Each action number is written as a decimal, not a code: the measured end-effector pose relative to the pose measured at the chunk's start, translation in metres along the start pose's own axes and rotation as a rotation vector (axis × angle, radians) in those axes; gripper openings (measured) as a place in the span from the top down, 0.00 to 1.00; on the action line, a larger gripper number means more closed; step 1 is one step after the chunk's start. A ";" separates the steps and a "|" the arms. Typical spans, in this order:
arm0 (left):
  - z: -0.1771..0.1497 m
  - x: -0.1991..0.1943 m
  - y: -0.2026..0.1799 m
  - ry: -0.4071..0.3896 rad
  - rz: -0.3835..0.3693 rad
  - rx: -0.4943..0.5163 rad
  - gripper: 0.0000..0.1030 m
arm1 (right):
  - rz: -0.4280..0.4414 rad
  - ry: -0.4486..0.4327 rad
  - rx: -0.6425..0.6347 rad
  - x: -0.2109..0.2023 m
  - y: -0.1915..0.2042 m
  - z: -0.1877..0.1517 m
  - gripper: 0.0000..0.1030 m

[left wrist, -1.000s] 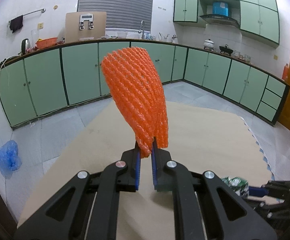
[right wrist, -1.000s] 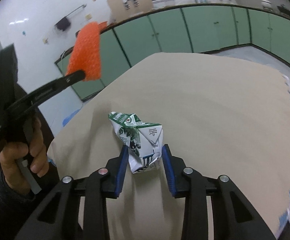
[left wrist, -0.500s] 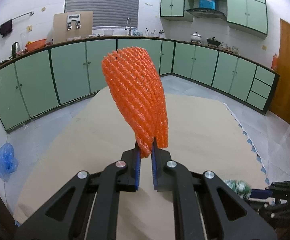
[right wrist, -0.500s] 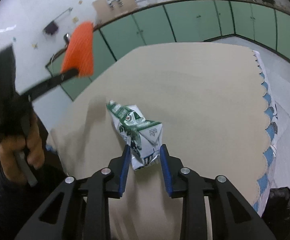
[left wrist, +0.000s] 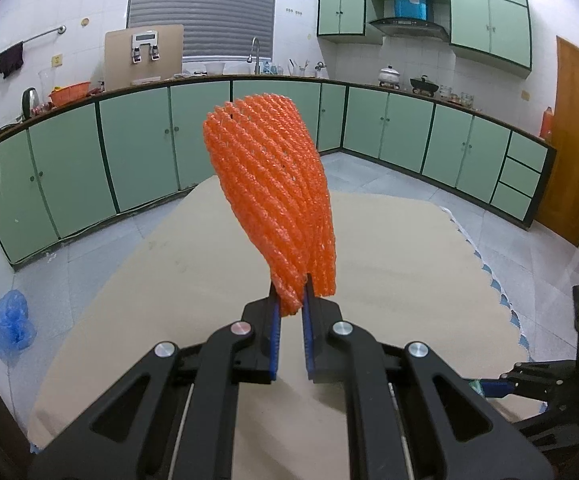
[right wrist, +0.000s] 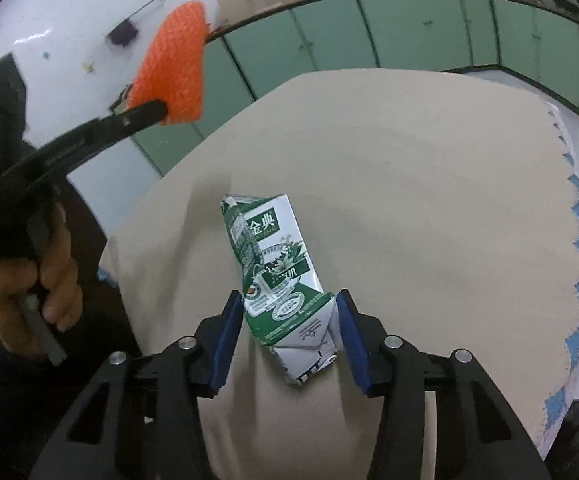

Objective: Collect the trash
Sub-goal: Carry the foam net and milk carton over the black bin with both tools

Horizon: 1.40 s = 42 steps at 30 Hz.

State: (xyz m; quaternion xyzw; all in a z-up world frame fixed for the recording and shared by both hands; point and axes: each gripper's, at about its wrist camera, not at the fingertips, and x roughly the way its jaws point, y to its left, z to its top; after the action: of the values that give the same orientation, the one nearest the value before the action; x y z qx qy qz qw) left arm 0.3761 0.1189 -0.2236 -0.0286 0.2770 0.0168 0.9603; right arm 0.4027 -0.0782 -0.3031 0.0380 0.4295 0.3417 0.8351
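Observation:
My left gripper (left wrist: 289, 300) is shut on an orange foam net sleeve (left wrist: 273, 196) and holds it upright above the tan table (left wrist: 389, 248). The sleeve also shows in the right wrist view (right wrist: 173, 68), at the upper left. A crushed green and white milk carton (right wrist: 281, 280) sits between the blue pads of my right gripper (right wrist: 289, 308). The jaws stand wide around the carton's lower end and the left pad touches it. The carton seems to rest on the table (right wrist: 429, 184).
Green cabinets (left wrist: 137, 152) line the far walls. A blue plastic bag (left wrist: 7, 322) lies on the floor at left. A wooden door (left wrist: 577, 140) stands at right. A black object (right wrist: 573, 432) sits by the table's scalloped right edge.
My right gripper's jaws have spread wider around the carton, which now lies flatter and longer. Both views have swung to the right. The left gripper keeps its hold on the sleeve.

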 end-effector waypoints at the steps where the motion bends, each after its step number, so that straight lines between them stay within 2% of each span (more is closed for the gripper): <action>1: 0.000 -0.001 0.000 0.000 0.001 -0.001 0.92 | 0.012 -0.009 0.017 -0.003 -0.001 0.000 0.56; 8: -0.001 -0.015 -0.008 0.000 -0.001 0.011 0.92 | -0.008 -0.105 0.057 -0.044 -0.001 -0.008 0.57; 13: -0.005 -0.038 -0.018 -0.004 -0.017 0.021 0.92 | -0.035 -0.186 0.121 -0.079 -0.005 -0.012 0.58; 19: -0.015 -0.071 -0.036 -0.002 -0.047 0.048 0.92 | -0.070 -0.259 0.138 -0.120 0.004 -0.019 0.59; 21: -0.018 -0.085 -0.043 -0.004 -0.063 0.057 0.92 | -0.082 -0.283 0.142 -0.137 0.006 -0.024 0.60; 23: -0.019 -0.096 -0.049 -0.006 -0.076 0.068 0.92 | -0.094 -0.305 0.148 -0.152 0.007 -0.025 0.67; 27: -0.023 -0.121 -0.068 -0.014 -0.116 0.102 0.92 | -0.119 -0.343 0.154 -0.179 0.010 -0.031 0.67; 38: -0.039 -0.159 -0.119 -0.028 -0.201 0.203 0.92 | -0.187 -0.446 0.183 -0.252 0.016 -0.061 0.68; 42: -0.046 -0.173 -0.140 -0.034 -0.252 0.229 0.92 | -0.229 -0.485 0.197 -0.280 0.020 -0.077 0.68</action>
State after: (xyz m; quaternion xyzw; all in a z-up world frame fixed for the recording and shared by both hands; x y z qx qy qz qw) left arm 0.2120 -0.0264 -0.1635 0.0470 0.2553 -0.1350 0.9562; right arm 0.2235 -0.2493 -0.1508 0.1507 0.2499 0.1825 0.9389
